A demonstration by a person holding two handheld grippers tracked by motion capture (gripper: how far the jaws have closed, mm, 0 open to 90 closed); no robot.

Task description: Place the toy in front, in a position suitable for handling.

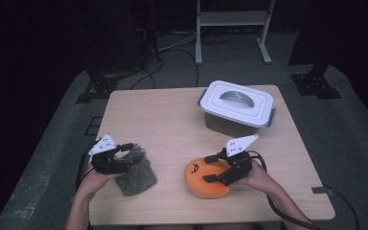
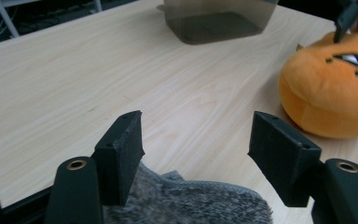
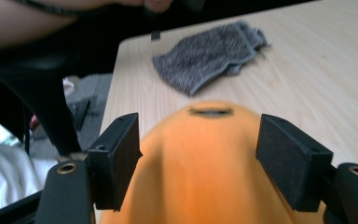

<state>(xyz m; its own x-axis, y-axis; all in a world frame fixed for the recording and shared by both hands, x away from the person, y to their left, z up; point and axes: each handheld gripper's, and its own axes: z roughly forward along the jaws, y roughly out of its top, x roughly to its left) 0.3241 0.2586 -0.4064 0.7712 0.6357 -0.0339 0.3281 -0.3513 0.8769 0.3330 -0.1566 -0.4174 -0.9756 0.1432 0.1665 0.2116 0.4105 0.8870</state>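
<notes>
We count one grey cloth (image 1: pixel 136 173), one orange plush toy (image 1: pixel 206 179) and one lidded box (image 1: pixel 237 108) on the desk (image 1: pixel 163 124). Our left tongs (image 2: pixel 196 154) stand wide above the cloth; our right tongs (image 3: pixel 198 158) gape around the toy, pads clear of it.

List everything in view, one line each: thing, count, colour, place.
Plush toy: one, orange, near right of table, between the right gripper's jaws.
Cloth: one, grey, fuzzy, near left, under the left gripper.
Lidded box: one, white lid over smoky grey walls, far right of table.
Table: one, light wood.
Frame: one, white, on floor beyond table.
Left gripper: one, black, jaws open above cloth.
Right gripper: one, black, jaws astride plush.
</notes>
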